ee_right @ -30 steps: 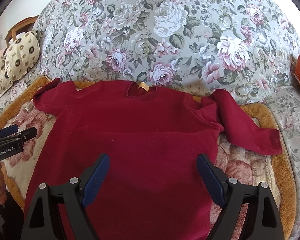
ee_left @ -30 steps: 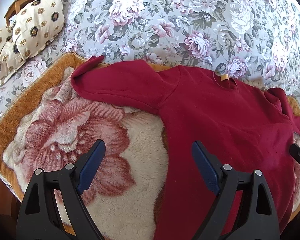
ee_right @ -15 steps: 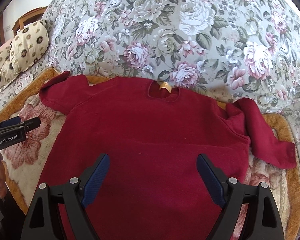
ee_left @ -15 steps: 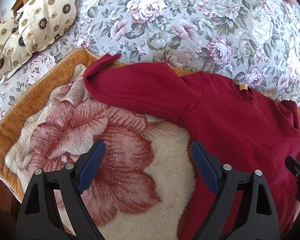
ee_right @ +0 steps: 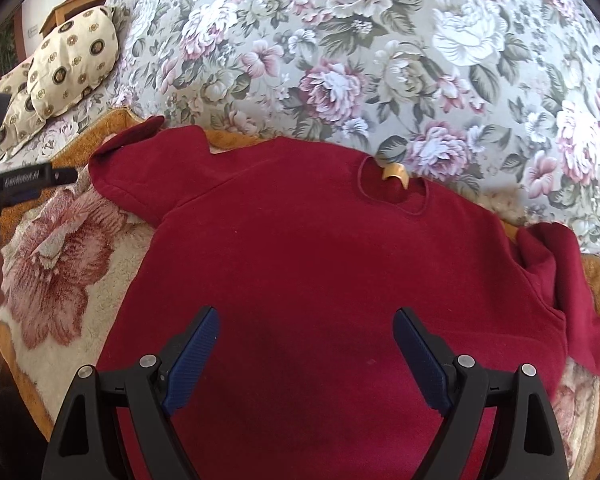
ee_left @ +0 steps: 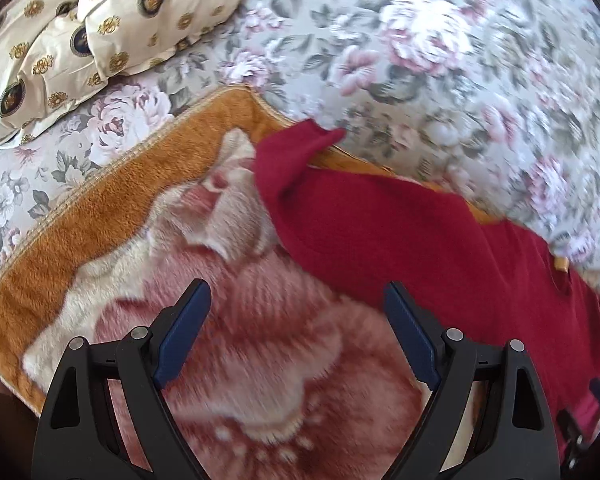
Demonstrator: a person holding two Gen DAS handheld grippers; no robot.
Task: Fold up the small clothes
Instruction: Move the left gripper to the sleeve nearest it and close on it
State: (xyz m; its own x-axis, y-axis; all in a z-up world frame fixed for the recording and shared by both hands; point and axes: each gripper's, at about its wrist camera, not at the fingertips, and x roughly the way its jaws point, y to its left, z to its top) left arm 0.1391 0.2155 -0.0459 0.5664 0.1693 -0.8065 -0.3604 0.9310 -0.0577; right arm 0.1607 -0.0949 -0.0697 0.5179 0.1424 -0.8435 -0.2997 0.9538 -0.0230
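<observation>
1. Looking along the left tool [ee_left: 296,328], its jaws are seen spread wide with nothing held between them. It is poised above a blanket [ee_left: 100,216] with an orange border and a large pink flower print.
2. A red sweater [ee_left: 400,240] is seen up and to the right in the left view, laid on the blanket. Its sleeve [ee_left: 296,160] is stretched toward the blanket's far corner, with the cuff tip curled over the orange border onto a floral bedspread [ee_left: 440,60]. The picture is somewhat blurred.
3. Cream pillows [ee_left: 60,40] with round gold emblems are seen at the upper left, on the bedspread.
4. From the right view, the right tool [ee_right: 306,344] is likewise shown with jaws wide apart and empty, poised over the lower middle of the sweater [ee_right: 320,280].
5. The sweater is spread flat, front side down or up cannot be told; a tan label [ee_right: 396,172] is seen inside the neck opening at the far edge.
6. One sleeve [ee_right: 140,168] is extended to the left; the other sleeve [ee_right: 572,300] is bent downward along the right side.
7. The left tool [ee_right: 32,184] is seen at the left edge, near the left sleeve's cuff and not touching it.
</observation>
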